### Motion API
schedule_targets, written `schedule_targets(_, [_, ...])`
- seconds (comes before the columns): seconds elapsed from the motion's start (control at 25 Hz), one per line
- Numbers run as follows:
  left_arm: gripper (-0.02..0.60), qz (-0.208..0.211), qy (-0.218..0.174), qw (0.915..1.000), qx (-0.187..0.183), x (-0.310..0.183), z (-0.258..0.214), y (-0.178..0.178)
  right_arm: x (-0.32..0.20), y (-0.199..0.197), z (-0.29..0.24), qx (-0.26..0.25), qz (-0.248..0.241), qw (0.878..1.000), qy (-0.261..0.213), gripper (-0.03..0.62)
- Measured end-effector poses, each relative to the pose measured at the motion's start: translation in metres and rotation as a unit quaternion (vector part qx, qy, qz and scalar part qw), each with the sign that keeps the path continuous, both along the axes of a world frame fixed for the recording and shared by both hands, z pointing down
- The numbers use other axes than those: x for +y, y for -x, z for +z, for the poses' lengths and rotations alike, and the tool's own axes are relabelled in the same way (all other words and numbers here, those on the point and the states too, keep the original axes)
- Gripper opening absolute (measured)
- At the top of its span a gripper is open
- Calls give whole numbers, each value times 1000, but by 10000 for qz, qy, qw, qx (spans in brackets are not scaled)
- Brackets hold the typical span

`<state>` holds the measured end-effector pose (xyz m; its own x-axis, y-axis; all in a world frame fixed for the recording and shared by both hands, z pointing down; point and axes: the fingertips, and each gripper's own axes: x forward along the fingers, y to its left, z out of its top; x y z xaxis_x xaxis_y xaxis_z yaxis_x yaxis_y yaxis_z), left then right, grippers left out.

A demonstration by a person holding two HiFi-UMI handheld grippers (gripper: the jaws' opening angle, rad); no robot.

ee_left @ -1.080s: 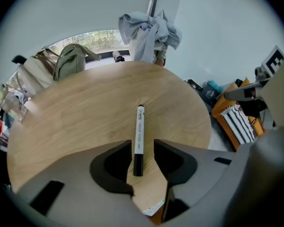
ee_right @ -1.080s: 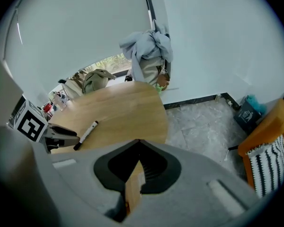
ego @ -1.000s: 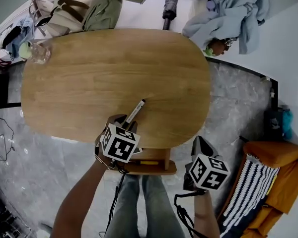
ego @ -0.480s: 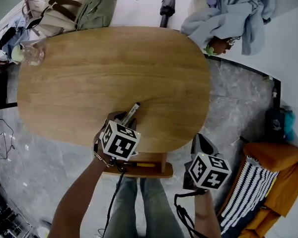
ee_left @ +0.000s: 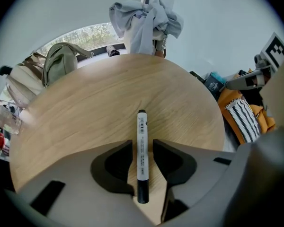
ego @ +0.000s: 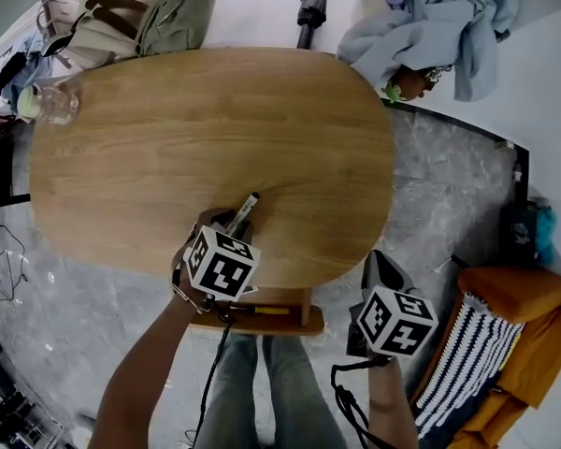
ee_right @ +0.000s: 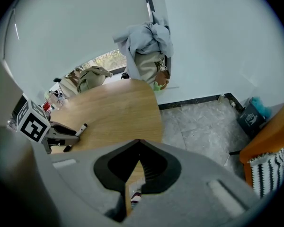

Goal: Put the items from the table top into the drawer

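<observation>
A white marker with a black cap (ee_left: 141, 150) lies on the oval wooden table (ego: 168, 138) near its front edge. In the head view only the marker's far end (ego: 246, 206) sticks out past the left gripper's marker cube. My left gripper (ee_left: 142, 148) points steeply down over it, one jaw on each side. The jaws are closing, with a thin gap still showing beside the pen. Below the table edge the wooden drawer (ego: 299, 323) stands pulled out, a yellow item (ego: 279, 310) inside. My right gripper (ego: 374, 267) hangs right of the drawer over the floor, shut and empty (ee_right: 139, 141).
A clear glass (ego: 56, 101) stands at the table's far left edge. Bags (ego: 168, 12), an umbrella (ego: 313, 7) and a heap of light-blue clothes (ego: 439, 17) lie beyond the table. An orange seat with a striped cushion (ego: 467, 363) is at the right. The person's legs (ego: 262, 391) are below the drawer.
The left gripper has sunk lower over the marker, so less of the pen shows beyond the cube. The right gripper has barely shifted.
</observation>
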<state>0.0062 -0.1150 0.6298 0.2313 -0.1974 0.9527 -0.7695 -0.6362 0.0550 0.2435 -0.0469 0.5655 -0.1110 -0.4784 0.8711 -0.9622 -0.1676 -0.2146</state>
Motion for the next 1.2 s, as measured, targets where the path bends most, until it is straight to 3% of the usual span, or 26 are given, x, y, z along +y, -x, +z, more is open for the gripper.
schedule_targets(0.32, [112,-137,74,9998,92,0,1,-1,-2,0,-2,-92,142,9998,-48,5])
schedule_targets(0.44, [67,-186,101,9997,100,-2,1,0,-4,-2,-5,-121,236,9996,-88,5])
schedule_targets(1.2, [64,-291,-30,9992,288,4,-14,15,9,16,-26,-63,445,9986,-266,5])
